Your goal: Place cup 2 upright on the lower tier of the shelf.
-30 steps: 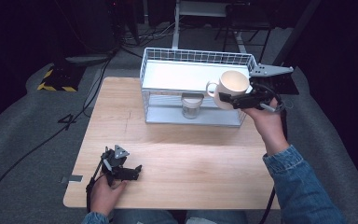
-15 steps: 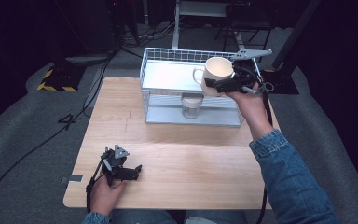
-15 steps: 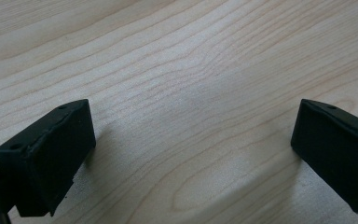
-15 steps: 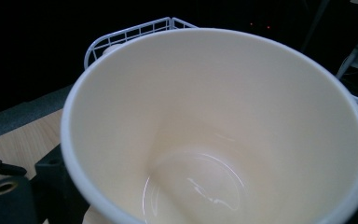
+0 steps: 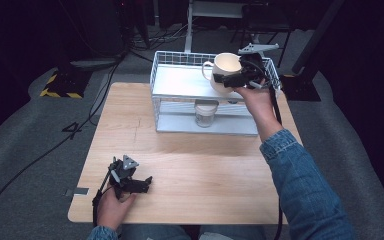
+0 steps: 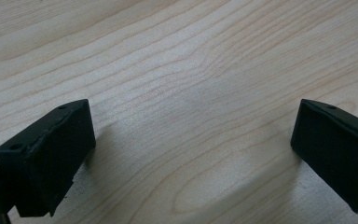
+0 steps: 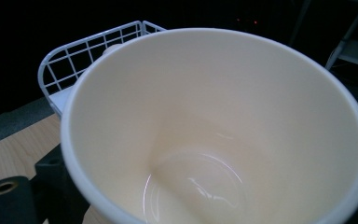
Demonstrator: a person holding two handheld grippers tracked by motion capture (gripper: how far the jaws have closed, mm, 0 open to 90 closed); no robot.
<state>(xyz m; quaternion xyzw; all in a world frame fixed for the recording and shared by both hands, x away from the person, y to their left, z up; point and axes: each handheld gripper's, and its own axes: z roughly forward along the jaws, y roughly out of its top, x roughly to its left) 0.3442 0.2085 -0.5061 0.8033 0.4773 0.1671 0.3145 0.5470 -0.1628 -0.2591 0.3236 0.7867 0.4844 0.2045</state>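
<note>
The cream mug (image 5: pixel 226 71) is pinched by the right gripper (image 5: pixel 240 77) above the wire rack (image 5: pixel 180 60), its jaws largely hidden, while the left gripper (image 5: pixel 135 183) is spread on the surface (image 5: pixel 205 165).

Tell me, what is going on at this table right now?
A person's right gripper holds a cream mug over the top shelf of a white wire rack. A small jar stands on the rack's lower level. The left gripper rests open on the wooden table, holding nothing.
</note>
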